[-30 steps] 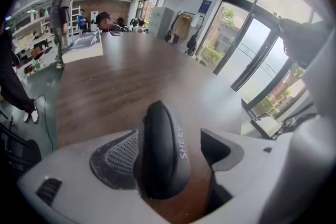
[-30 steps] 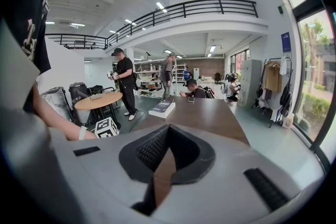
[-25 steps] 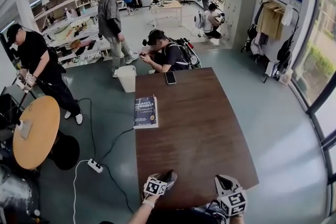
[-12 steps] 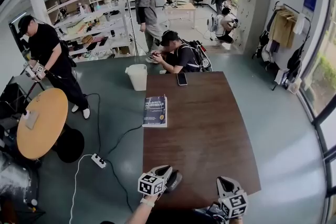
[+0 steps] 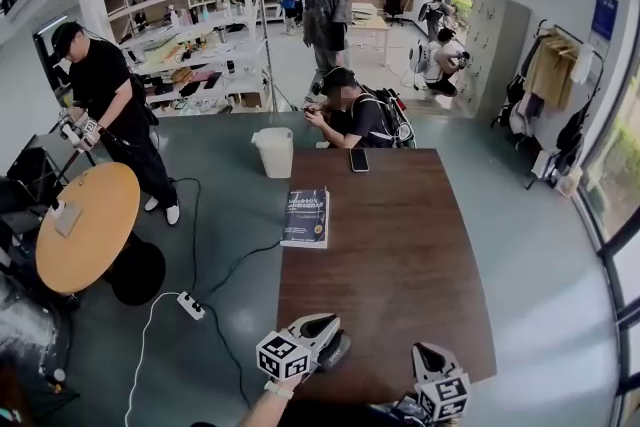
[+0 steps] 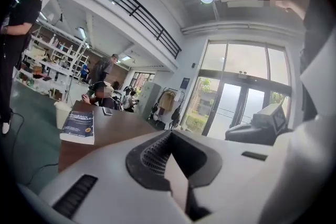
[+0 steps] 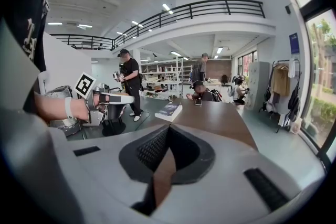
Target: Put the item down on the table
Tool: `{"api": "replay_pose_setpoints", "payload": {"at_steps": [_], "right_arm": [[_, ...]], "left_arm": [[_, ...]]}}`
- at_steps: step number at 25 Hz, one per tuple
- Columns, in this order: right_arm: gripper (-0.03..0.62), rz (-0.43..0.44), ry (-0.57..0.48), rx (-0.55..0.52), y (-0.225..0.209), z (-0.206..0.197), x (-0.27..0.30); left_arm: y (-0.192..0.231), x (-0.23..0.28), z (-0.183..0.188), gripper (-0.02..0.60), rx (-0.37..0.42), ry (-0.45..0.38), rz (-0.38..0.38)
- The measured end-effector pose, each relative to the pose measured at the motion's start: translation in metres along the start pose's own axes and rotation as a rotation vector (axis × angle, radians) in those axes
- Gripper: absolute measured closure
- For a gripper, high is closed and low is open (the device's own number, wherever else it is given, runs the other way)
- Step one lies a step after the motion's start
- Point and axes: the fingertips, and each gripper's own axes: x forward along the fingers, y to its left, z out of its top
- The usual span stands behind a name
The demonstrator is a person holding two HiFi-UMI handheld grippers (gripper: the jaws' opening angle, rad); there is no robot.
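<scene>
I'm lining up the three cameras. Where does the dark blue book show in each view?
Head view: the book lies at the brown table's left edge, mid-picture.
Left gripper view: lower left, on the table's left edge.
Right gripper view: centre, just above the jaws.
Shared landmark: the phone farther along the table.

Dk-blue book (image 5: 306, 216), closed, flat, cover up, on L edge of brown table (image 5: 400, 285)
</scene>
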Motion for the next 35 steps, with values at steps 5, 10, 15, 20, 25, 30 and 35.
{"api": "replay_pose_setpoints", "payload": {"at_steps": [5,10,15,20,25,30,35], "right_arm": [[0.606,-0.005,-0.016,0.003,0.0,-0.01,0.003],[0.606,-0.002,-0.028,0.0,0.002,0.001,0.0],[0.606,0.012,-0.022,-0.006,0.003,-0.007,0.001],[0.606,0.015,-0.04,-0.004,0.002,-0.011,0.003],[0.606,0.019,-0.041,-0.006,0.001,-0.011,0.002],[0.606,0.024,-0.025,-0.011,0.001,-0.013,0.0],[0.606,0.024,-0.025,-0.014,0.0,-0.014,-0.001]], "left_arm": [[-0.009,-0.003,0.004,0.575,0.01,-0.014,-0.023],[-0.019,-0.005,0.009,0.575,0.021,-0.022,-0.036],[-0.021,-0.006,0.01,0.575,0.031,-0.025,-0.039],[-0.02,-0.008,0.007,0.575,0.014,-0.023,-0.037],[-0.019,-0.008,0.005,0.575,0.01,-0.02,-0.037],[-0.021,-0.006,0.003,0.575,0.006,-0.017,-0.037],[-0.022,-0.005,0.001,0.575,0.005,-0.014,-0.037]]}}
